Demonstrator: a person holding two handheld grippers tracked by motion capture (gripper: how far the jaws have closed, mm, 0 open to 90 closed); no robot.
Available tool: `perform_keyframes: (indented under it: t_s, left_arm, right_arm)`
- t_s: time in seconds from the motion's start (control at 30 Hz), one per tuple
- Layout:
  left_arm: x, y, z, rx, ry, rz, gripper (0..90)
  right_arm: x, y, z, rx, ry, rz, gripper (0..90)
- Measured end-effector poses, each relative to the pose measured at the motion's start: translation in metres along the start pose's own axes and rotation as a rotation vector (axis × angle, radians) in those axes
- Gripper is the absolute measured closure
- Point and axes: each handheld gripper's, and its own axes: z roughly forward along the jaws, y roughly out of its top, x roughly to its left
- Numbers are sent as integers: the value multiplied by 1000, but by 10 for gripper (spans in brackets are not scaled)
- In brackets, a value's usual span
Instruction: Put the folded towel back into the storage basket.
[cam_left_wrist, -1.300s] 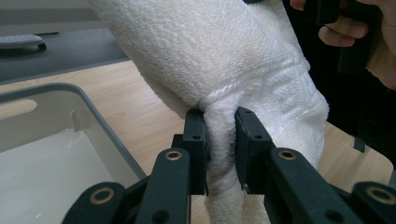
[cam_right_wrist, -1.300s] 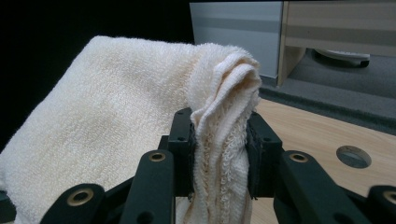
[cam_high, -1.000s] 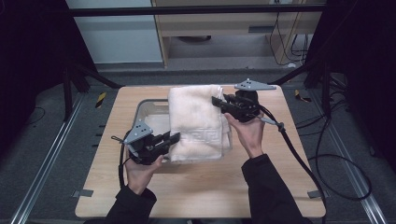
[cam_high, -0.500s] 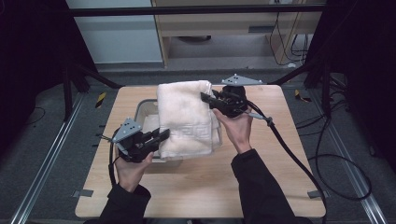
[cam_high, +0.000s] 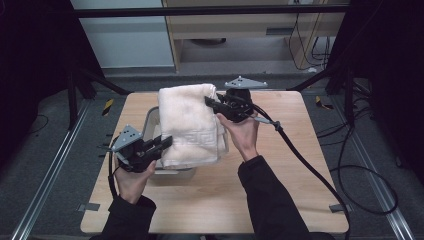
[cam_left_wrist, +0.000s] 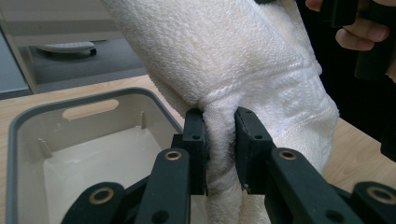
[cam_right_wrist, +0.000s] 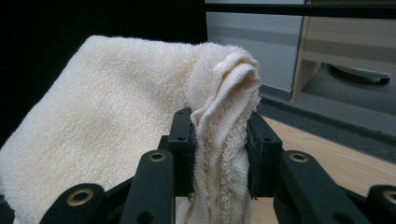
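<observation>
A folded cream towel (cam_high: 190, 125) with a woven key pattern hangs in the air over the table, stretched between both grippers. My left gripper (cam_high: 167, 142) is shut on its near left edge; in the left gripper view the towel (cam_left_wrist: 261, 79) is pinched between the gripper (cam_left_wrist: 221, 151) jaws. My right gripper (cam_high: 209, 101) is shut on the far right corner; in the right gripper view a bunched fold of the towel (cam_right_wrist: 93, 130) sits in the gripper (cam_right_wrist: 219, 156). Below the towel lies a grey-rimmed bin (cam_high: 150, 120), seen with nothing inside it in the left gripper view (cam_left_wrist: 28, 126).
The wooden table (cam_high: 300, 165) has bare surface to the right and at the front. A black cable (cam_high: 310, 170) trails from the right gripper across the table's right side. A cabinet (cam_high: 240, 30) stands behind the table, with metal rails on the floor at both sides.
Both grippers have carried the towel leftward and slightly toward the person, so it now hangs over the bin. Both grips stayed shut.
</observation>
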Motion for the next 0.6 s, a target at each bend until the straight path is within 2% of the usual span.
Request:
perform_keyframes:
  t_s: [0.6]
  left_arm:
    - [26,4,-20,-17,58,-34,753]
  right_arm:
    - [22,16,30,-2,25,-7,680]
